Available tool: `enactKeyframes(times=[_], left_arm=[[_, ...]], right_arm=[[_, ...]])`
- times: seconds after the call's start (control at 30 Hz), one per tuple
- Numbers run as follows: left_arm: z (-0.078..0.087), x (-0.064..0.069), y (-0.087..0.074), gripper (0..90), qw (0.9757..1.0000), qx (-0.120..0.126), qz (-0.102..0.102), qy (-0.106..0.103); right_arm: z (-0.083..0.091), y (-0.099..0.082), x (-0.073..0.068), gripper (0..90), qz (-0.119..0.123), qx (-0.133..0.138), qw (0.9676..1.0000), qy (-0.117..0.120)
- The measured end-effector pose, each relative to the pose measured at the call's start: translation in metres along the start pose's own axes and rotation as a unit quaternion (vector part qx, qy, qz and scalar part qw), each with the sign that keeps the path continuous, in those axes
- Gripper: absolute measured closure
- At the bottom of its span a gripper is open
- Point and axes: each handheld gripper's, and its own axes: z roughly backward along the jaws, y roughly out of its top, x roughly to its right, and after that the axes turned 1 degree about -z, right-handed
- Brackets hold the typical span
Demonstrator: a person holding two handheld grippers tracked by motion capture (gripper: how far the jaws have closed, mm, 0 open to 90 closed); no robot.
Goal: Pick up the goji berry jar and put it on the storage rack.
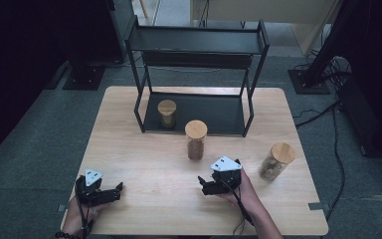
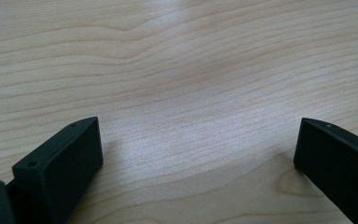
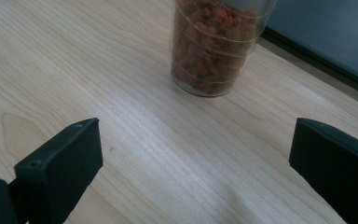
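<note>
Right gripper [image 1: 205, 185], jaws spread w/ nothing between, faces the red-filled jar [image 1: 196, 140] just ahead; approach step, next: advance, straddle jar, close.

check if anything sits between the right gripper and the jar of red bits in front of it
Nothing visible does. The right gripper has its jaws wide open and only bare table lies between them and the jar.

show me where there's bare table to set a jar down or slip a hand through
Free: the left side of the table, between the rack and the left claw; also between the two claws. Crowded: the middle jar stands just ahead of the right claw, with the right jar beside it.
</note>
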Motion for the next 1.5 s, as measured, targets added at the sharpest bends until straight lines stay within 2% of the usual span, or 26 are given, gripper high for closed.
enactKeyframes(times=[0.8, 0.97, 1.5], left_arm=[[0.0, 0.0, 0.0, 1.2, 1.0, 0.0, 0.0, 0.0], [0.0, 0.0, 0.0, 1.2, 1.0, 0.0, -0.001, -0.001], [0.0, 0.0, 0.0, 1.2, 1.0, 0.0, -0.001, -0.001]], right_arm=[[-0.016, 0.018, -0.001, 4.2, -0.009, 0.009, 0.9999, -0.003], [-0.021, 0.023, 0.001, 4.3, -0.02, 0.012, 0.9997, -0.01], [-0.034, 0.035, -0.001, 4.9, -0.021, 0.011, 0.9997, -0.01]])
